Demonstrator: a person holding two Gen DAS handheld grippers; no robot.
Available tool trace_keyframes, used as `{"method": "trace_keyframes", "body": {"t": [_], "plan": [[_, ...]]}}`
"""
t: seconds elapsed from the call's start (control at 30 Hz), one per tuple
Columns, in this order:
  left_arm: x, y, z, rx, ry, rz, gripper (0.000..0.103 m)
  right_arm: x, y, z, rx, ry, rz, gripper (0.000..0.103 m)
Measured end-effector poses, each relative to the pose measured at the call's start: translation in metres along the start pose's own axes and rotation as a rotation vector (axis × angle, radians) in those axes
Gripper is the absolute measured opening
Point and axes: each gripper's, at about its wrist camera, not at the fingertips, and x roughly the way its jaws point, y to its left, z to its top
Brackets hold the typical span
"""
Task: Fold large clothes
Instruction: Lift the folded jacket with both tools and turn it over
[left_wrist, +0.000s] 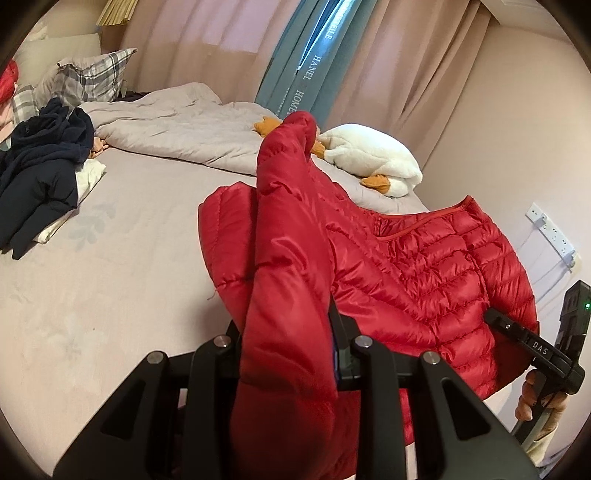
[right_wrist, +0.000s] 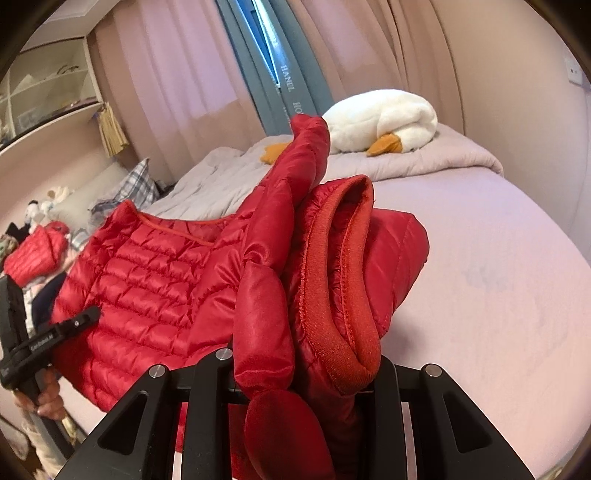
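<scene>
Both my tools, left (left_wrist: 291, 354) and right (right_wrist: 303, 373), pinch the jacket (left_wrist: 424, 273) at lower centre; slick fabric could slip free over the bed (left_wrist: 129, 240).

1. The matte black plastic left gripper (left_wrist: 291, 354) has angular finger frames with triangular cut-outs and round silver screw heads.
2. The matching black right gripper (right_wrist: 295, 373) carries the same silver screws.
3. White "DAS" lettering and a green indicator light mark the right unit.
4. The bare-skinned right hand (left_wrist: 535, 398) grips a pale grey handle; cream sleeve below.
</scene>
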Motion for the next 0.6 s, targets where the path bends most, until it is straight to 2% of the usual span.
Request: {"method": "trace_keyframes", "body": {"t": [0.27, 0.6], "plan": [[0.051, 0.011, 0.000, -0.029, 0.069, 0.051, 0.028, 0.044, -0.005, 0.008, 0.004, 0.054, -0.052, 0.030], [0.106, 0.027, -0.026, -0.033, 0.212, 0.177, 0.028, 0.094, -0.028, -0.014, 0.047, 0.183, -0.142, 0.030]]}}
